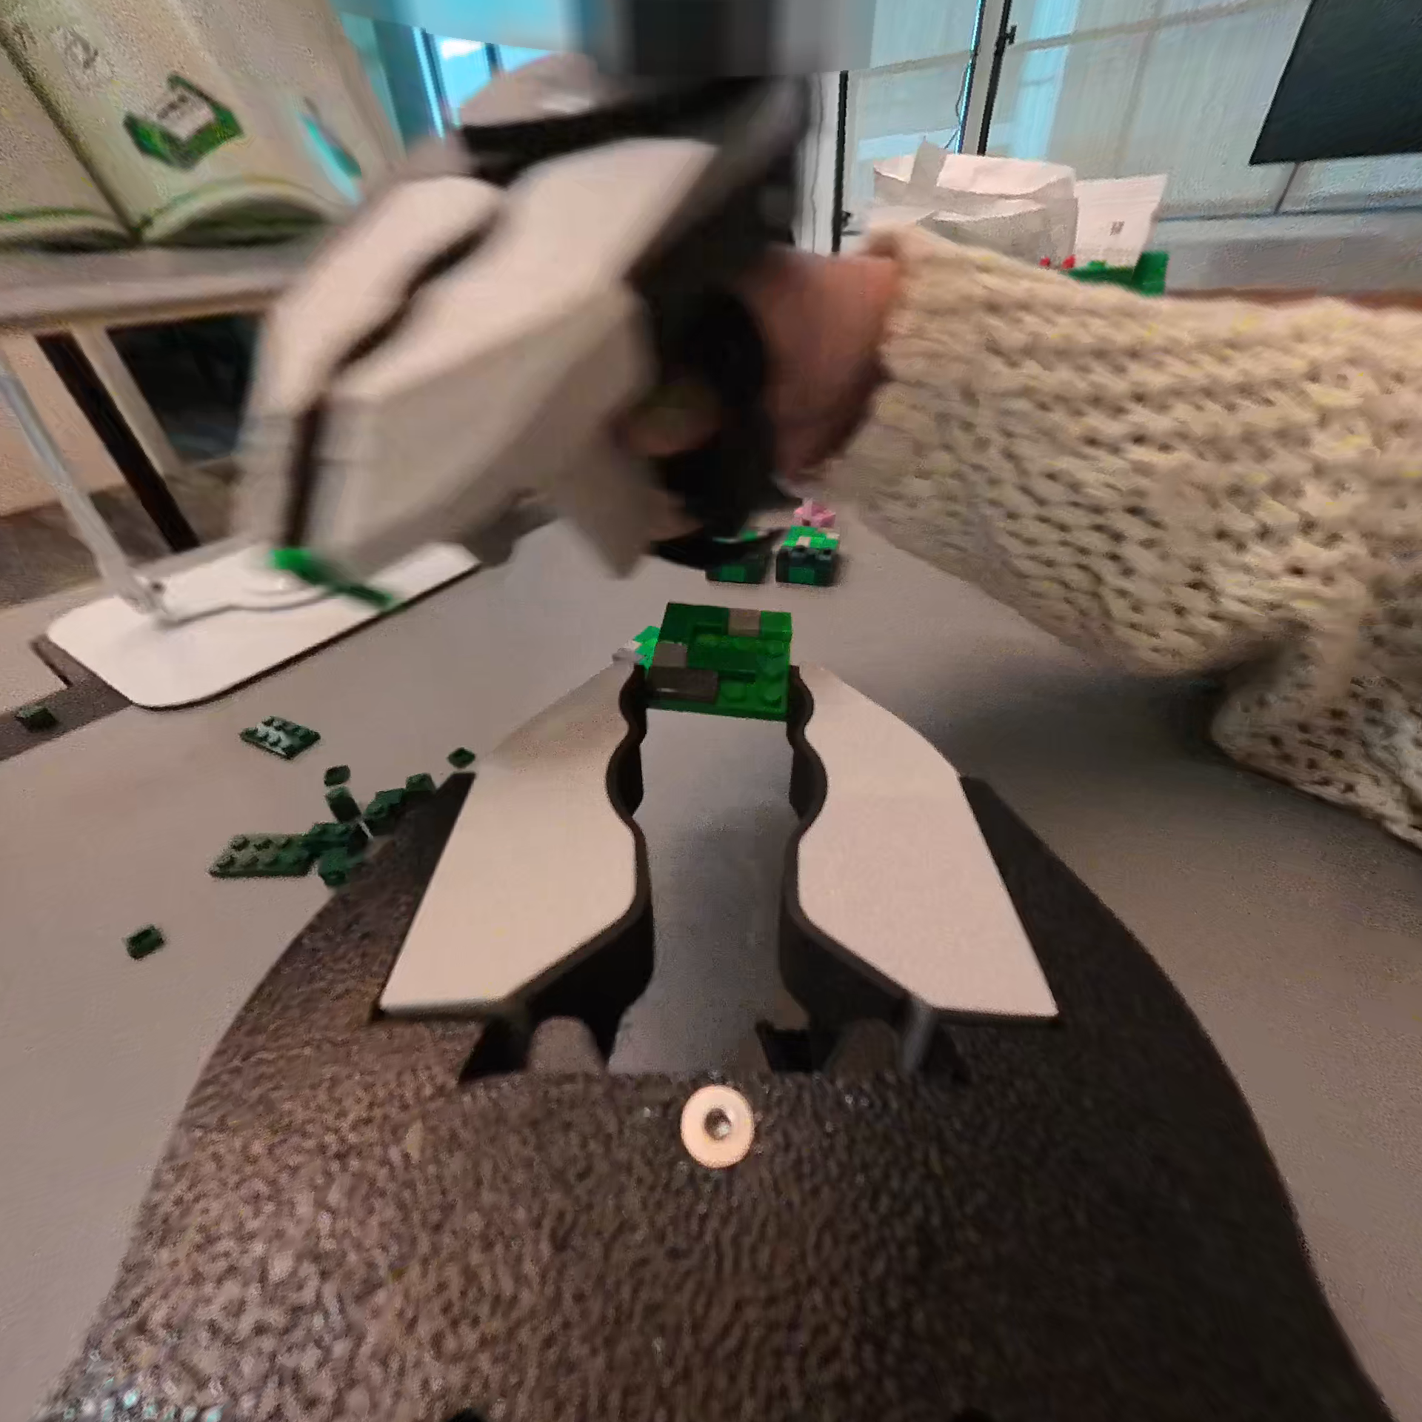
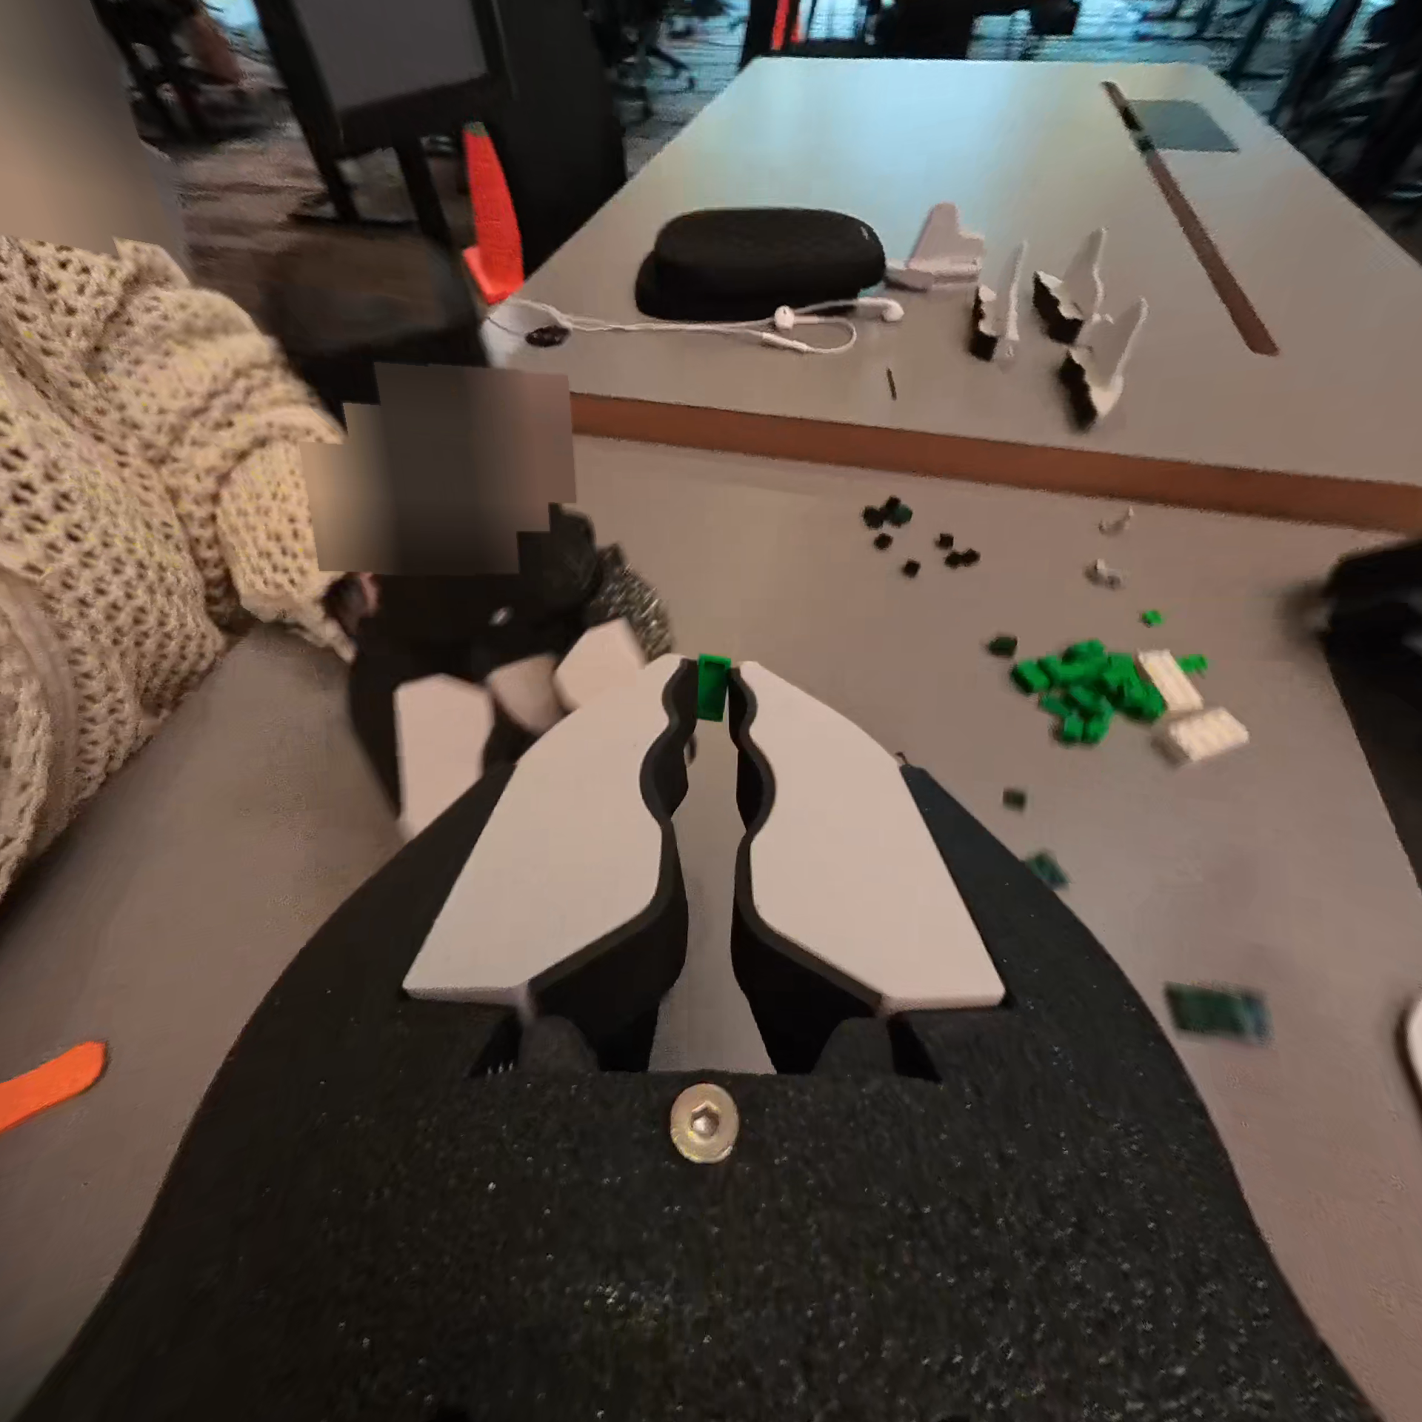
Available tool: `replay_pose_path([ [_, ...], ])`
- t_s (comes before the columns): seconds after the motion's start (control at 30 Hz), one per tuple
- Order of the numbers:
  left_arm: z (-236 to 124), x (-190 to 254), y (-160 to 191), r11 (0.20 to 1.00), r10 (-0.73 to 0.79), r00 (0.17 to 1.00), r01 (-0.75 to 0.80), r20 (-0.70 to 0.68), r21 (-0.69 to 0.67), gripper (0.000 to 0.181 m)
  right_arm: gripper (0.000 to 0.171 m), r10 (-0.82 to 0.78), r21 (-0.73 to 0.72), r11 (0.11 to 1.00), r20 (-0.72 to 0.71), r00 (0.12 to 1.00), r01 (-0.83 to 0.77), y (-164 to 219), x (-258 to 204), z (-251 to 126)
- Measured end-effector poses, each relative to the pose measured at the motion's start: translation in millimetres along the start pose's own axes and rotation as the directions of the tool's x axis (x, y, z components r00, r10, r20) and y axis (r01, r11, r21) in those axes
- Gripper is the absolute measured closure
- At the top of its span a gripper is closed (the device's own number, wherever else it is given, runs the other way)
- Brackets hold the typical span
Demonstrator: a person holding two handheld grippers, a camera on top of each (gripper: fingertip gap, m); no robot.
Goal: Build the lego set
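Centrally, the green build (image 1: 719,662), a small block of bright green bricks with a few grey tiles on top, sits on the grey table (image 1: 1077,923) between the fingertips of the left gripper (image 1: 716,696), whose jaws stand spread to the block's width and clasp its near sides. The right gripper (image 2: 712,685) pinches a small green brick (image 2: 712,686) upright at its fingertips, jaws nearly closed; in the left view the same gripper (image 1: 323,573) shows blurred, up and to the left of the build, with the green piece (image 1: 331,577) at its tip. A gloved hand (image 1: 462,346) and knitted cream sleeve (image 1: 1116,477) cross above the build. Behind the build: two small green assemblies (image 1: 777,558), one topped with a pink piece (image 1: 816,514). Left of the left gripper: dark green plates (image 1: 308,823) scattered loose. In the right view, right of the gripper: a heap of bright green bricks (image 2: 1089,689), touching two white plates (image 2: 1185,704); farther back, small black pieces (image 2: 916,539) and two small grey pieces (image 2: 1108,550). Back left in the left view: an open instruction book (image 1: 169,138) on a white stand (image 1: 231,623). On the adjoining table (image 2: 962,138): a black case (image 2: 762,262), white earphones (image 2: 800,323), spare gripper fingers (image 2: 1069,315). Beside it, an orange cone (image 2: 492,223).
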State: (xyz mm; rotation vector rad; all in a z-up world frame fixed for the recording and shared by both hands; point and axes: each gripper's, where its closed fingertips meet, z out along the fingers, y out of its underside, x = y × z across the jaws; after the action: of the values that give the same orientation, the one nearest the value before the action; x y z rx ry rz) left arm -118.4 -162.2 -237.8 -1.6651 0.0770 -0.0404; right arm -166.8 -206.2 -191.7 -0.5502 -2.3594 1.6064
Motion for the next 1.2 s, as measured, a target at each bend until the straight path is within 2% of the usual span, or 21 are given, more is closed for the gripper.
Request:
replay_pose_path([
  [0.1, 0, 0, 1, 0.995, -0.103, 0.994, 0.103, -0.043, -0.005, 0.147, 0.164, 0.029, 0.019, 0.999, -0.079, 0.996, -0.028, 25, -22, -19],
  [0.23, 0, 0, 2, 0.99, -0.141, 0.988, 0.14, -0.067, -0.017, 0.147, 0.164, 0.071, 0.088, 0.994, -0.159, 0.985, -0.058, 46, -33, -31],
  [0.4, 2, 5, 5, 0.995, -0.09, 0.993, 0.088, -0.07, -0.041, 0.147, 0.164, 0.128, 0.166, 0.981, -0.146, 0.981, -0.103, 53, -39, -38],
  [0.67, 2, 6, 4, 0.997, -0.069, 0.995, 0.067, -0.067, -0.032, 0.147, 0.164, 0.112, 0.155, 0.984, -0.149, 0.982, -0.089, 60, -43, -51],
  [0.73, 2, 6, 3, 0.996, -0.08, 0.994, 0.078, -0.07, -0.031, 0.147, 0.171, 0.113, 0.153, 0.984, -0.151, 0.982, -0.09, 62, -43, -54],
  [1.0, 3, 9, 5, 0.998, -0.041, 0.997, 0.038, -0.065, -0.046, 0.147, 0.171, 0.112, 0.129, 0.987, -0.158, 0.981, -0.092, 64, -44, -52],
  [1.07, 3, 8, 5, 0.998, -0.04, 0.998, 0.037, -0.057, -0.044, 0.147, 0.166, 0.118, 0.14, 0.986, -0.183, 0.976, -0.093, 63, -42, -53],
  [1.13, 3, 8, 5, 0.998, -0.045, 0.997, 0.042, -0.063, -0.042, 0.147, 0.155, 0.122, 0.143, 0.985, -0.202, 0.972, -0.094, 61, -43, -55],
  [1.2, 3, 15, 5, 0.998, -0.044, 0.991, 0.038, -0.126, -0.05, 0.147, 0.153, 0.073, 0.094, 0.994, -0.195, 0.978, -0.055, 64, -51, -54],
])
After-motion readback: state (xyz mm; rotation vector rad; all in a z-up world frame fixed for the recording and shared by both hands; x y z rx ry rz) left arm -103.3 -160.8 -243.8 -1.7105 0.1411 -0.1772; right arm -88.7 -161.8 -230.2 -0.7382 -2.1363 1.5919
